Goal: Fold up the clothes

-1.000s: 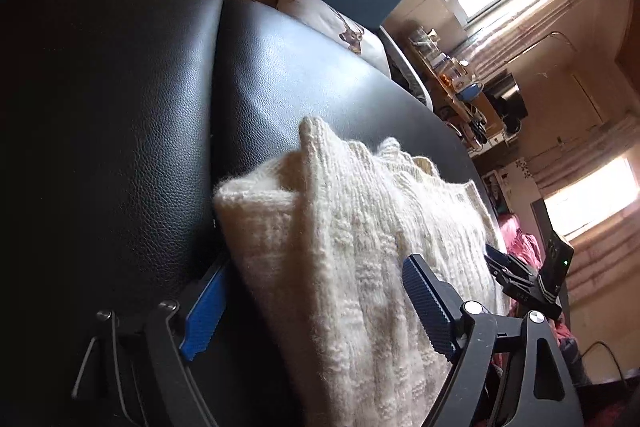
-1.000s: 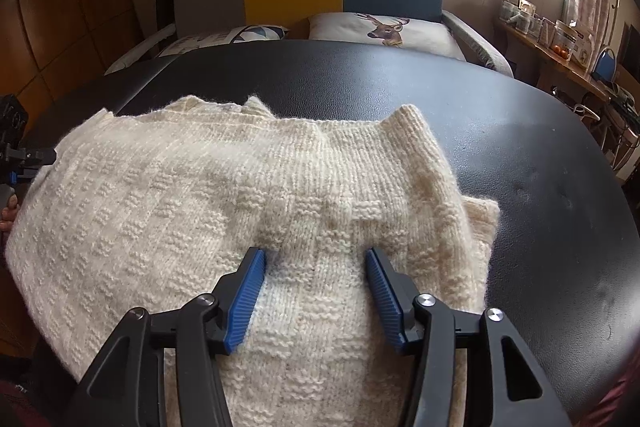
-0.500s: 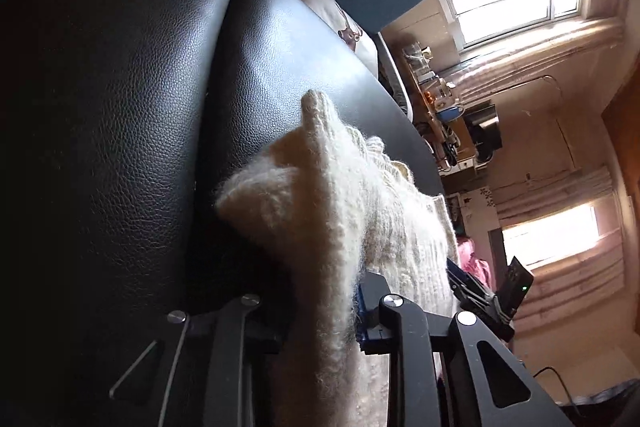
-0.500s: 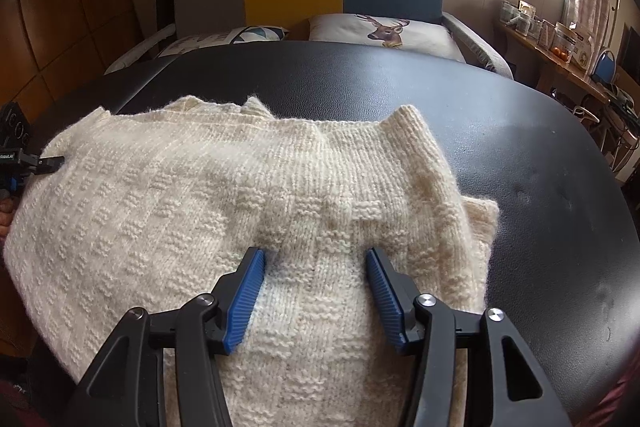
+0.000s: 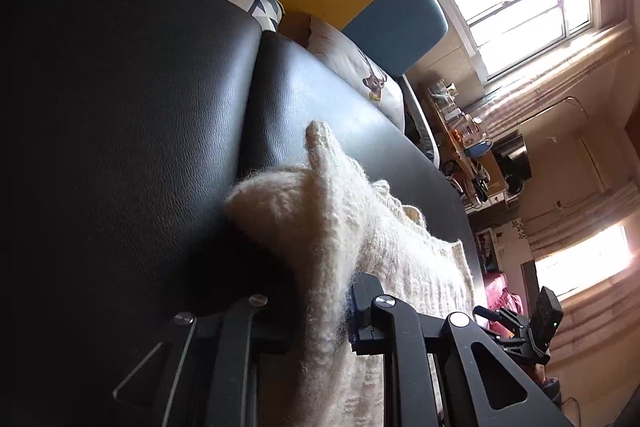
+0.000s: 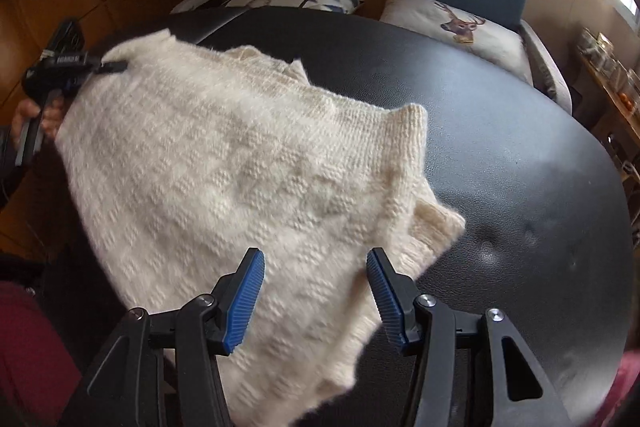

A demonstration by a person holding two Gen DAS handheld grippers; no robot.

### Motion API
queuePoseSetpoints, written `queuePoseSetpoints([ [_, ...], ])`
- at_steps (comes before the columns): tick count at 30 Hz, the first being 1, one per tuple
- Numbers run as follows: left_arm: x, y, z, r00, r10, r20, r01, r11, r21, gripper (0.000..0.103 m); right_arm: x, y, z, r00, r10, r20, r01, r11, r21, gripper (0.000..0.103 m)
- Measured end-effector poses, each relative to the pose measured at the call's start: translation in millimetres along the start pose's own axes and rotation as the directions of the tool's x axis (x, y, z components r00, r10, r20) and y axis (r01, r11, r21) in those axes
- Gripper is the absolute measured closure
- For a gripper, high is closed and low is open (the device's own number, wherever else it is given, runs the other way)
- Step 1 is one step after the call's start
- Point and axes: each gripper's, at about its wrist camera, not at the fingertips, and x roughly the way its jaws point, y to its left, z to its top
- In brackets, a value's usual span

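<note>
We see a cream knitted sweater (image 6: 240,163), thick and fuzzy with a blocky raised pattern, lying across the middle of the right wrist view on a black padded table (image 6: 500,147); its ribbed edge runs diagonally from upper left to centre right, and one ribbed corner (image 6: 412,115) pokes up. In the left wrist view the same sweater (image 5: 328,227) fills the lower centre, bunched into a peak and rising between our fingers. Our left gripper (image 5: 320,311) is clamped tight on that bunched edge, its blue pads almost wholly buried in wool; in the right wrist view it appears at the upper left (image 6: 108,66), pinching the sweater's far corner, with part of a hand (image 6: 36,115) below it. Our right gripper (image 6: 316,297) hovers over the near part of the sweater with its jaws spread wide and nothing between them. The sweater's near hem is cut off by the gripper body at the bottom of the frame and looks blurred there, and the left side of the left wrist view is too dark to read. Compared with half a second ago, the left corner of the sweater has lifted and been drawn upward and inward, so the cloth now slopes and skews across the table, while the right gripper's jaws stay as wide as before.
</note>
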Motion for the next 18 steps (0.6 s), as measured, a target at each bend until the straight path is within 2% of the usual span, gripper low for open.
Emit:
queuePoseSetpoints([
  [3, -10, -8, 11, 0.999, 0.035, 0.014, -0.035, 0.999, 0.022, 0.084, 3, 1, 8, 0.999, 0.053, 0.004, -0.053, 0.998, -0.041, 0.048],
  [8, -19, -23, 22, 0.996, 0.089, 0.007, -0.09, 0.994, 0.062, 0.084, 2, 12, 30, 0.996, 0.083, 0.039, -0.076, 0.986, -0.15, 0.048],
  [10, -20, -25, 24, 0.995, 0.104, -0.001, -0.104, 0.993, 0.054, 0.084, 10, 12, 36, 0.992, 0.125, -0.004, -0.124, 0.974, -0.187, 0.048],
  [12, -21, -26, 22, 0.995, 0.095, -0.002, -0.095, 0.995, 0.036, 0.084, 33, 12, 37, 0.985, 0.117, -0.125, -0.142, 0.966, -0.216, 0.048],
  [13, -22, -26, 21, 0.996, 0.085, 0.0, -0.085, 0.996, 0.025, 0.084, 42, 10, 34, 0.98, 0.123, -0.158, -0.155, 0.965, -0.212, 0.048],
  [16, -28, -29, 15, 0.999, 0.04, 0.009, -0.04, 0.999, 0.0, 0.084, 50, 0, 31, 0.976, 0.156, -0.15, -0.18, 0.97, -0.162, 0.048],
  [18, -33, -34, 11, 1.0, 0.002, 0.02, -0.001, 1.0, -0.021, 0.085, 51, 1, 28, 0.98, 0.146, -0.138, -0.168, 0.972, -0.165, 0.048],
])
